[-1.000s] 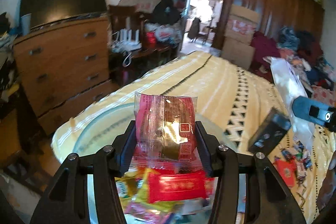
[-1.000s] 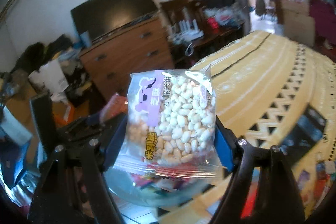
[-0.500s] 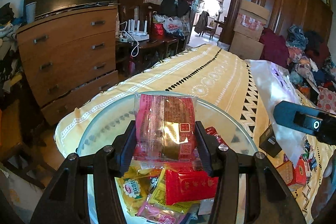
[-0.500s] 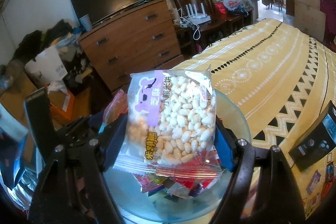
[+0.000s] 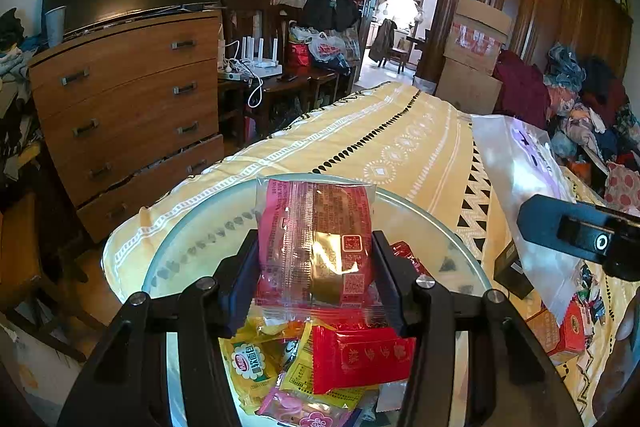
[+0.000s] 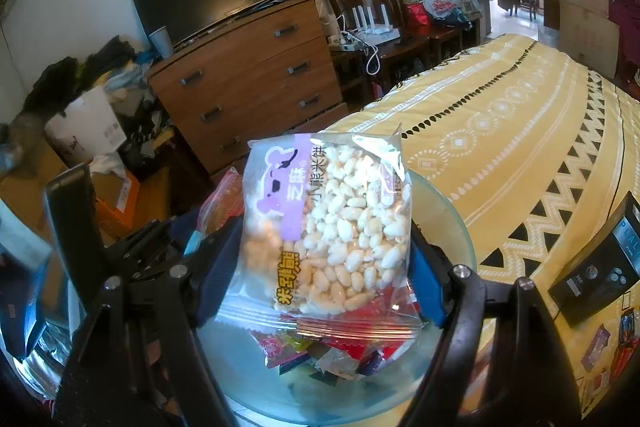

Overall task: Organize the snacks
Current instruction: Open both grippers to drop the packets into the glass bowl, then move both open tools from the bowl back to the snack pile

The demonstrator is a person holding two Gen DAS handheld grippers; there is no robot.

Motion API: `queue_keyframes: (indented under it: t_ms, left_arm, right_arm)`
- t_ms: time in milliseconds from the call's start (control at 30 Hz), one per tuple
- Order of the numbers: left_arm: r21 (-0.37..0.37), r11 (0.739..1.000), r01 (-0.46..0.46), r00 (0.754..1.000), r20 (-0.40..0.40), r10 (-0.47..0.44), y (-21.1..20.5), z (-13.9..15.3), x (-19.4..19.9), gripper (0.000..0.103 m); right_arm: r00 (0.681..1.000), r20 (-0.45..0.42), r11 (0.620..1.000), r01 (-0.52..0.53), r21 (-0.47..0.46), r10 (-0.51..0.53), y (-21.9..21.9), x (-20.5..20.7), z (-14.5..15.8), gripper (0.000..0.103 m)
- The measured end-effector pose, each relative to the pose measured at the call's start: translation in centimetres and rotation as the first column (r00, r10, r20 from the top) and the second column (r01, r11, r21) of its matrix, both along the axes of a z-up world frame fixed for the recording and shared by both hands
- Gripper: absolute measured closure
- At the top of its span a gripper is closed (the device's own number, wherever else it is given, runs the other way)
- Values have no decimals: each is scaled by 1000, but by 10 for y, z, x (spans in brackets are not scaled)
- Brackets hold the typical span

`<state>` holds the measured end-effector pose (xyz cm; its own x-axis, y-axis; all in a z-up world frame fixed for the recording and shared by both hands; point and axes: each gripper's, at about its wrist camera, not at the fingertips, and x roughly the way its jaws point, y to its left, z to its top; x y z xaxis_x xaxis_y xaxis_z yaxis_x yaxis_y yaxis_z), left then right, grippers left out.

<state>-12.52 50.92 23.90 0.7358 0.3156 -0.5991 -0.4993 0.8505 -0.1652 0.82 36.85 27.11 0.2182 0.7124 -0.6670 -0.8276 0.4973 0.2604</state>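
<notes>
Both claws lower over bowl [image 5: 192,227] (packets still clamped).

Left hand-held gripper [image 5: 316,263] clamping pink snack packet [image 5: 316,243], above glass bowl [image 5: 192,227] of wrapped snacks [image 5: 360,359]

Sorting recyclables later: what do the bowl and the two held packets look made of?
Bowl: likely frosted glass, since the bedspread pattern shows through its wall. Rice-puff packet: clear glossy plastic film, puffs visible inside. Red packet: shiny plastic film, partly see-through, with a crimped seal and a gold foil-like patch.
</notes>
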Motion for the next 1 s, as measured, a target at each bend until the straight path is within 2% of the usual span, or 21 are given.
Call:
queue_keyframes:
  t_ms: [400, 467, 533, 600, 1000]
  left_arm:
    - [-1, 1000, -22, 1000, -7, 22, 0, -7, 1, 48]
    - [-4, 1000, -31, 999, -9, 31, 1, -6, 1, 44]
    - [-2, 999, -41, 999, -5, 41, 1, -5, 1, 29]
    - [-6, 999, -44, 999, -1, 44, 2, -4, 0, 21]
    - [-1, 997, -71, 997, -28, 71, 1, -9, 3, 14]
  right_arm:
    - [1000, -5, 1000, -3, -10, 3, 1, 0, -5, 24]
    - [1000, -2, 1000, -4, -17, 4, 2, -1, -6, 24]
    - [1000, 2, 1000, 1, -18, -1, 2, -1, -7, 24]
    - [1000, 0, 1000, 4, -13, -4, 2, -1, -8, 19]
    - [1000, 7, 1000, 3, -16, -3, -1, -2, -11, 19]
